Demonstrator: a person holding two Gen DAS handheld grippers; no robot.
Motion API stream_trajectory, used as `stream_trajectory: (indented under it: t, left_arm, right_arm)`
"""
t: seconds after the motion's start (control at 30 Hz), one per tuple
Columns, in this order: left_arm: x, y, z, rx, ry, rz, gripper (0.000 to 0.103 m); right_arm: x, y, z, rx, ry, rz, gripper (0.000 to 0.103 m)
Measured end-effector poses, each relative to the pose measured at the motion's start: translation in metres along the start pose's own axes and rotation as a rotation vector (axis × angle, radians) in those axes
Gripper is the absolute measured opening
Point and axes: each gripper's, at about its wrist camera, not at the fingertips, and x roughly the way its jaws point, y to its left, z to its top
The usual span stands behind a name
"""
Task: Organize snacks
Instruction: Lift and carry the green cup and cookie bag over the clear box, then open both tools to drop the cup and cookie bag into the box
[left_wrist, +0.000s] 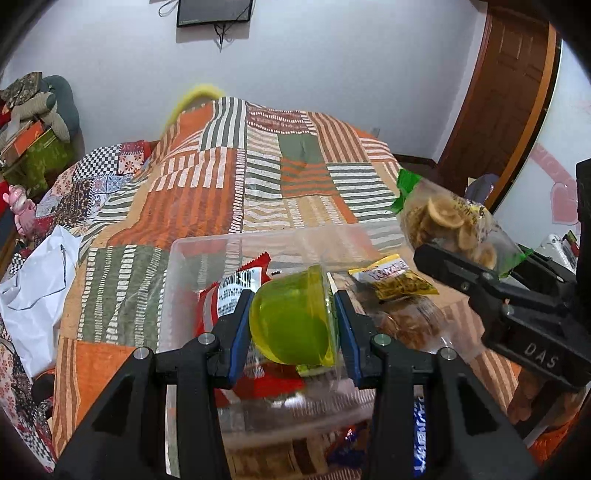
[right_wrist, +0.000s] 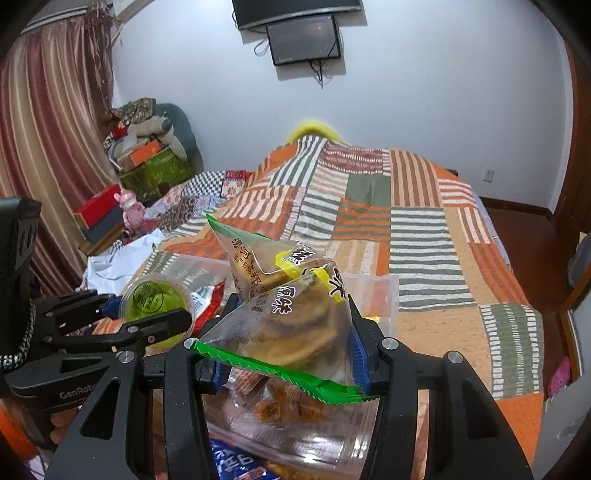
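Left wrist view, left hand-held gripper (left_wrist: 293, 325) clenched on a green jelly cup (left_wrist: 291, 317) above a clear plastic bin (left_wrist: 192, 266) on the bed, right hand-held gripper (right_wrist: 291, 350) to its right grasping a bag of round crackers (right_wrist: 288, 310) over the same bin

I have the left gripper (left_wrist: 293, 321) pitched steeply down with its jaws clamped on a green jelly cup (left_wrist: 291, 317), and the right gripper (right_wrist: 286, 343) beside it, angled down, jaws pinching a biscuit bag (right_wrist: 291, 314).
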Motion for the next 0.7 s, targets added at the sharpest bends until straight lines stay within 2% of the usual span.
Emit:
stream_trajectory:
  t: [0.3,0.47,0.67,0.7]
  left_arm:
    - [0.029,0.000,0.012,0.009,0.049,0.013,0.042]
    - [0.035,-0.003,0.017,0.033,0.051,0.014,0.042]
    - [0.042,-0.001,0.016,0.033,0.065,0.029,0.043]
    - [0.039,0.000,0.016,0.027,0.052,0.031,0.046]
  right_arm:
    - [0.028,-0.010,0.001,0.018,0.086,0.013,0.048]
    - [0.029,-0.011,0.005,0.011,0.096,0.006,0.048]
    - [0.034,-0.011,0.008,0.022,0.123,0.040,0.051]
    - [0.035,-0.011,0.007,0.021,0.126,0.042,0.051]
